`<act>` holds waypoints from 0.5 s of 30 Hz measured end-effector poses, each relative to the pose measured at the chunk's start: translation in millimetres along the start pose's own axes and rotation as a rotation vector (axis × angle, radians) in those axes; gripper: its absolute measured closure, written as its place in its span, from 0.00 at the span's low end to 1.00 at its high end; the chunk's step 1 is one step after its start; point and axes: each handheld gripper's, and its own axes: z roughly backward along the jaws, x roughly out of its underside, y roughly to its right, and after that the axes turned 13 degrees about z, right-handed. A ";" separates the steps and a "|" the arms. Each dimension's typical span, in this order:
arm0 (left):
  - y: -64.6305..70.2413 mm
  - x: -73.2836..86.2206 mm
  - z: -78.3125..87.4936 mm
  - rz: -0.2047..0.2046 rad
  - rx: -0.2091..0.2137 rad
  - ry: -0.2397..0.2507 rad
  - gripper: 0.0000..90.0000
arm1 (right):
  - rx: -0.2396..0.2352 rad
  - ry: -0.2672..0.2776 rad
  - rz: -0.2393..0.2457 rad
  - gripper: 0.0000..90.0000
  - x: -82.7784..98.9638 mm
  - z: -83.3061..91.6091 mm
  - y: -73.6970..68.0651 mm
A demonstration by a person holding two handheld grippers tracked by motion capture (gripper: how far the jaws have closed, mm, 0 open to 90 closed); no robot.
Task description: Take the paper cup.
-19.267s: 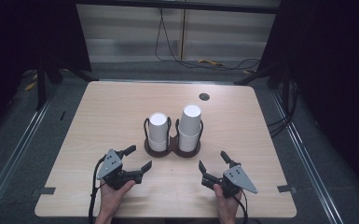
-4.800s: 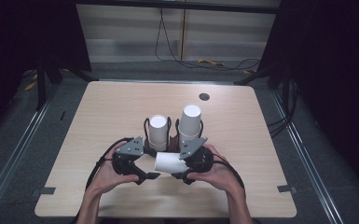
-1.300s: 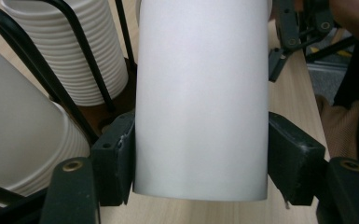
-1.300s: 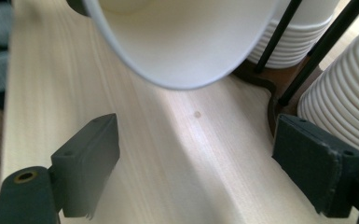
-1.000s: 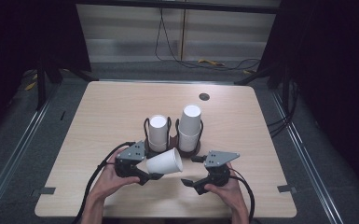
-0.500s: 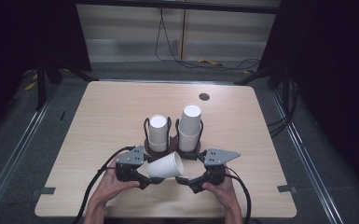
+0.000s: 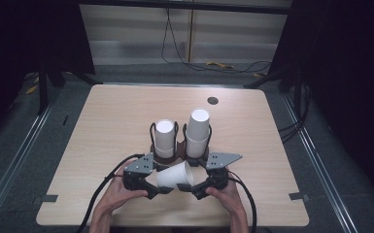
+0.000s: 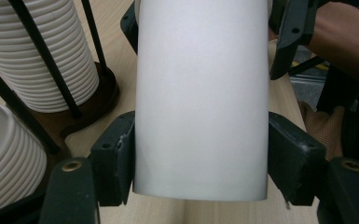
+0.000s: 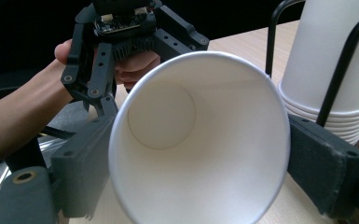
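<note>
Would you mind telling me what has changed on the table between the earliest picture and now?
At first both grippers lay apart near the front edge, holding nothing. Now the left gripper grips a paper cup lying on its side near its base, and the right gripper has come in around its open rim. The two cup stacks in their holder stayed put.

Cut off above the left gripper's (image 8: 200,172) jaws: top of the paper cup (image 8: 200,93). Hidden behind it: right gripper's (image 8: 289,42) fingertips. Stacked cups (image 8: 42,51) cropped alongside.
</note>
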 end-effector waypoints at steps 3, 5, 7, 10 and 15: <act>-0.1 0.0 -0.5 -0.001 0.005 -0.002 0.36 | -0.006 0.000 -0.004 0.18 -0.3 -0.1 0.1; -0.4 0.0 -0.6 -0.006 0.007 -0.005 0.36 | -0.007 0.001 -0.008 0.19 -0.5 0.1 0.4; -0.6 0.5 -1.6 -0.005 0.008 -0.005 0.36 | -0.014 -0.002 -0.006 0.20 -0.9 0.7 1.1; -1.5 1.0 -3.0 -0.009 0.010 -0.016 0.36 | -0.021 -0.004 -0.010 0.22 -2.1 2.5 1.9; -2.1 0.4 -3.7 -0.013 0.007 -0.009 0.35 | -0.029 0.001 -0.011 0.24 -4.8 5.1 3.3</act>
